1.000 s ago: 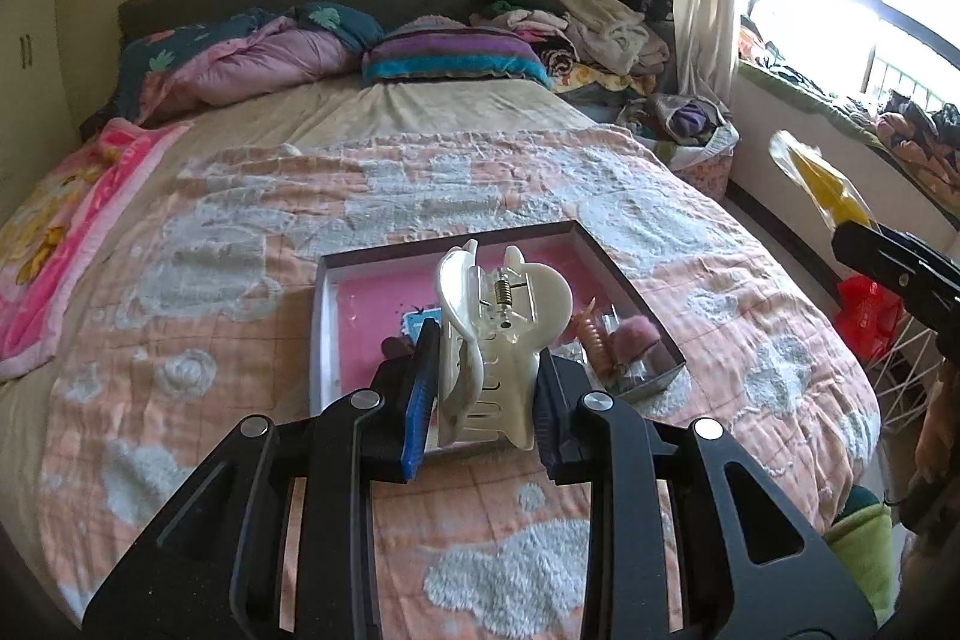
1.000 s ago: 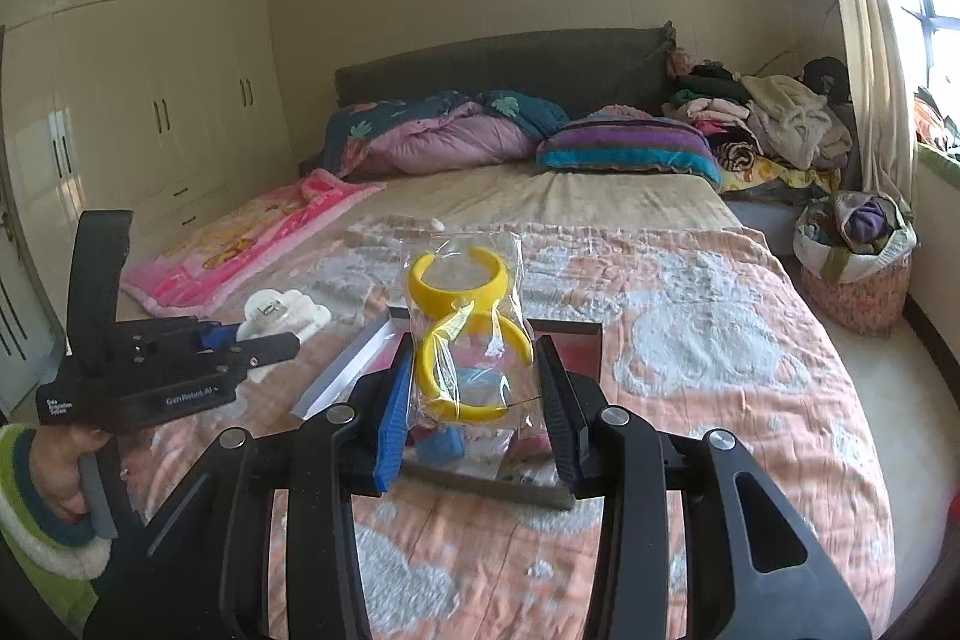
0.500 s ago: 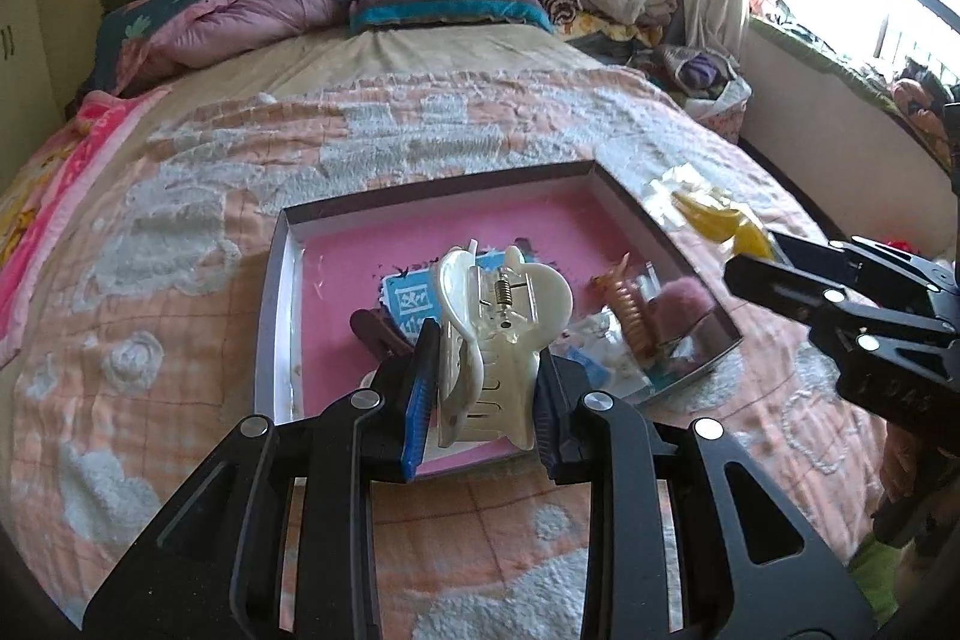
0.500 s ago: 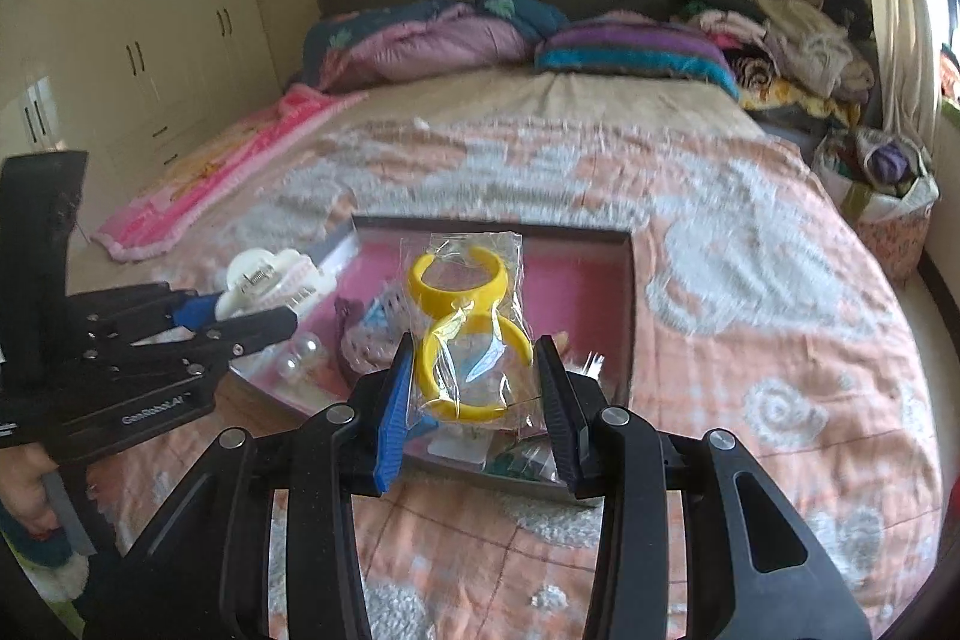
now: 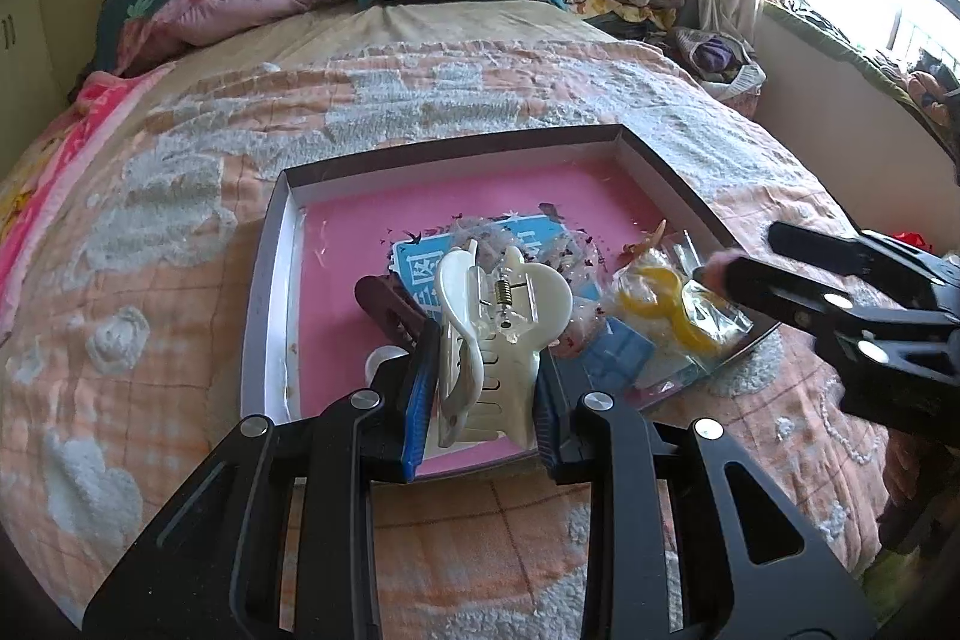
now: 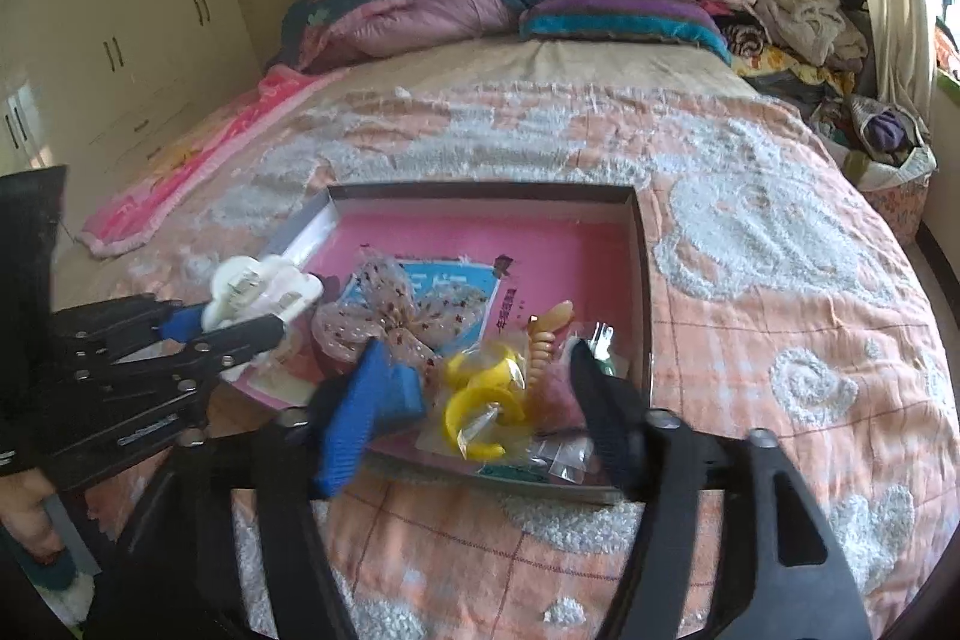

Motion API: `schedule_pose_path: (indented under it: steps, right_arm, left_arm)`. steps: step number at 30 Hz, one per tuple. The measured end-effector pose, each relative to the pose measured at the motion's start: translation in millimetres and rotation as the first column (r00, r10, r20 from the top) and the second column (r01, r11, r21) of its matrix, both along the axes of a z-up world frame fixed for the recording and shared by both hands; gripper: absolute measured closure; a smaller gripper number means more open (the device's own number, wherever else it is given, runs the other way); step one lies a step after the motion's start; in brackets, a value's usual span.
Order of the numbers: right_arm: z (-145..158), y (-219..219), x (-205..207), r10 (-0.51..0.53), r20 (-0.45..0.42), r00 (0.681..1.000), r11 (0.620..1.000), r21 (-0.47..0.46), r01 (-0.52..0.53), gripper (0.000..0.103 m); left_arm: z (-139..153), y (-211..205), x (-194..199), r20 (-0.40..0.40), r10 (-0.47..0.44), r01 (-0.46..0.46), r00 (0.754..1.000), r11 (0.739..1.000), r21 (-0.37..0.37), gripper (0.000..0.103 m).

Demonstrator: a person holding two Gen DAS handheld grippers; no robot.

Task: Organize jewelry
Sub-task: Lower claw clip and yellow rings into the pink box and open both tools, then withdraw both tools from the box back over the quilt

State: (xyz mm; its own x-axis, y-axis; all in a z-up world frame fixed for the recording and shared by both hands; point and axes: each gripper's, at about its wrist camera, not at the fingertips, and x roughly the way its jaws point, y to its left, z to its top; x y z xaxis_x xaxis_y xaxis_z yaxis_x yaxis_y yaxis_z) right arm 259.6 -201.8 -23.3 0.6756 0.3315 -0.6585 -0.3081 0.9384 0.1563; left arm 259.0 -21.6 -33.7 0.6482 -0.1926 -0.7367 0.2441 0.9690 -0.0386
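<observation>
A shallow box with a pink floor (image 5: 336, 280) (image 6: 420, 232) lies on the bed. My left gripper (image 5: 485, 388) is shut on a white hair claw clip (image 5: 498, 334), held over the box's near edge; the clip also shows in the right wrist view (image 6: 258, 289). My right gripper (image 6: 480, 388) is open over the box's near right corner. A clear bag with yellow rings (image 6: 480, 406) (image 5: 660, 304) lies in the box between its spread fingers, free of them.
In the box lie a dotted bow (image 6: 378, 322), a blue card (image 6: 444, 292), an amber clip (image 6: 549, 334) and a dark clip (image 5: 384, 304). The peach quilt (image 6: 750, 250) spreads around it. Pillows and piled clothes sit at the far end.
My right gripper has opened and let go of the bag of yellow rings, which now lies in the box. Both grippers have moved down closer to the box.
</observation>
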Motion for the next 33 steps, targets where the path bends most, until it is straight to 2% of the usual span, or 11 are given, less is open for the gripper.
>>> schedule_pose_path:
  steps: [10, 16, 21, 27, 31, 33]
  right_arm:
    - [9.1, -15.5, -21.9, -0.024, 0.002, 1.000, 0.999, 0.025, 0.024, 0.031]
    - [19.5, -23.1, -33.3, -0.040, 0.019, 0.999, 0.998, 0.039, 0.040, 0.029]
    - [31.1, -29.3, -48.1, -0.051, 0.042, 0.998, 0.997, 0.060, 0.048, 0.028]
    - [53.1, -34.6, -71.3, -0.058, 0.083, 0.995, 0.995, 0.080, 0.052, 0.025]
    - [73.1, -40.8, -90.8, -0.068, 0.126, 0.990, 0.994, 0.097, 0.056, 0.024]
    - [81.7, -43.4, -99.0, -0.075, 0.148, 0.986, 0.993, 0.101, 0.060, 0.017]
  left_arm:
    - [0.9, 0.9, 1.9, -0.005, 0.016, -0.016, 1.000, 1.000, 0.007, 0.082]
    - [10.1, 0.7, -3.7, 0.013, 0.019, -0.019, 1.000, 1.000, 0.008, 0.075]
    - [25.3, 0.5, -14.9, 0.040, 0.021, -0.021, 0.999, 1.000, 0.005, 0.073]
    - [49.5, -2.6, -33.6, 0.078, 0.015, -0.014, 0.997, 1.000, -0.005, 0.066]
    - [71.5, -6.2, -51.7, 0.122, 0.005, -0.003, 0.993, 1.000, -0.013, 0.055]
    - [83.0, -7.6, -61.7, 0.145, 0.001, 0.001, 0.989, 1.000, -0.014, 0.053]
